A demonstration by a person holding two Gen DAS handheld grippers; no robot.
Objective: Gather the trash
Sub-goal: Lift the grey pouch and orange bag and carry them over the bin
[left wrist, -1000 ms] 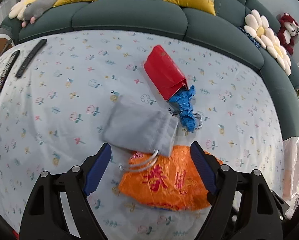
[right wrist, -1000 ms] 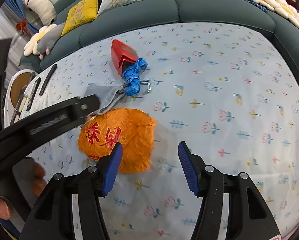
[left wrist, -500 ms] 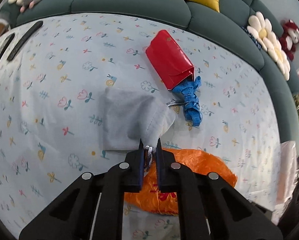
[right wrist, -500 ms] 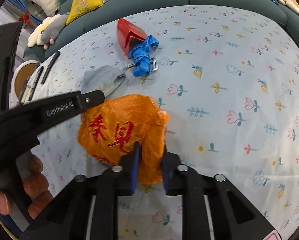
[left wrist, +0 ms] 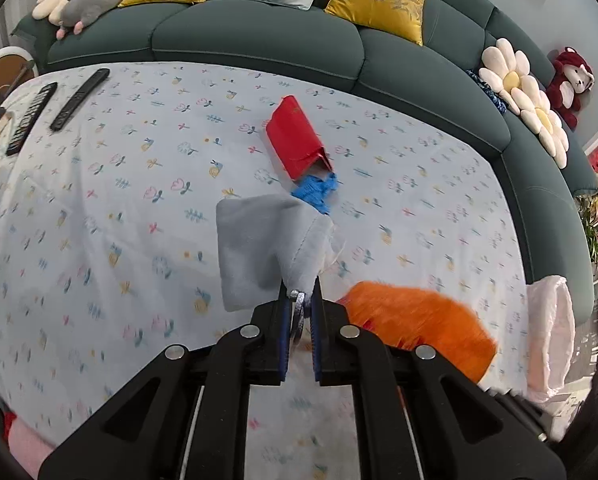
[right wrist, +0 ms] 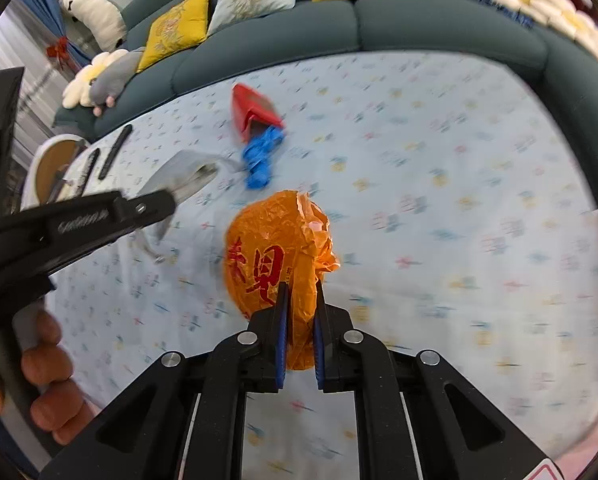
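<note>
The left gripper (left wrist: 299,312) has its fingers clamped on the metal ring at the mouth of the grey drawstring pouch (left wrist: 259,248), which hangs partly raised; the right gripper (right wrist: 299,320) is pinching a fold of the crumpled orange plastic bag (right wrist: 279,256), and its fingers are closing the last fraction on the film.

To do this step well, as judged from the views: hold both grips firm, since thin film slips from a shallow pinch; raise each item until it hangs free of the cloth before carrying it sideways; keep the two grippers apart so the pouch and bag do not tangle.

Beyond the held items, a red box (left wrist: 297,144) lies on its side with a blue strap (left wrist: 315,194) spilling from its open end; both appear to remain for collection.

The surface is a pale floral sheet (left wrist: 99,220) over what seems a bed; two remote controls (left wrist: 79,98) lie at its far left edge. A dark green sofa (left wrist: 259,40) curves behind, bearing yellow cushions (left wrist: 375,0) and plush toys.
</note>
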